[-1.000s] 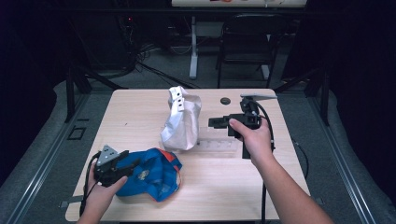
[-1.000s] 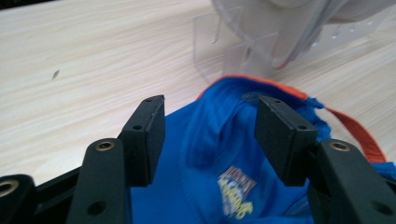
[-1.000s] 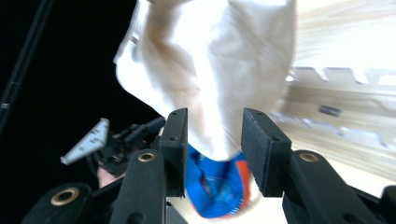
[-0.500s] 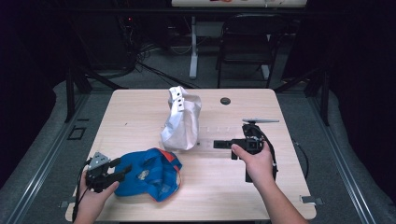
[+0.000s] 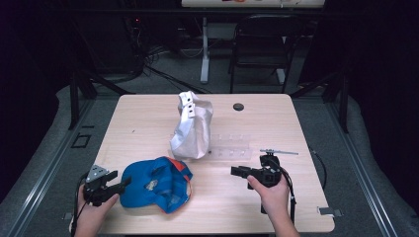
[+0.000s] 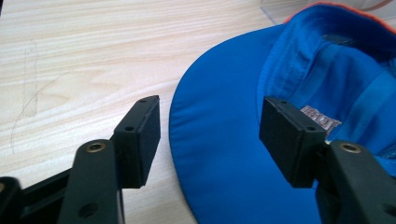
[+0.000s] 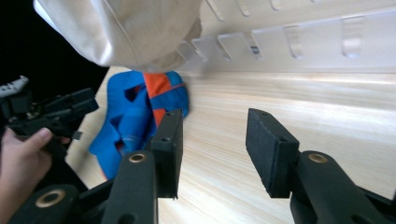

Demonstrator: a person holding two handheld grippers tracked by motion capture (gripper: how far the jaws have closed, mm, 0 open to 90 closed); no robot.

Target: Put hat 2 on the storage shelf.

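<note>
High view puts the blue cap [image 5: 155,183] upside down near the worktop's [image 5: 148,123] front-left edge. The left gripper [image 5: 120,180] sits at the cap's brim, its fingers [image 6: 140,135] spread wide and just opened further, brim between them unpressed. The right gripper [image 5: 236,171], well apart, has empty fingers [image 7: 271,149] that also just opened wider.

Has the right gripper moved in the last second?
Yes. The right gripper has come toward the table's near edge, away from the dark round spot, and now sits level with the blue cap. Its jaws have been opening, nothing between them.
</note>
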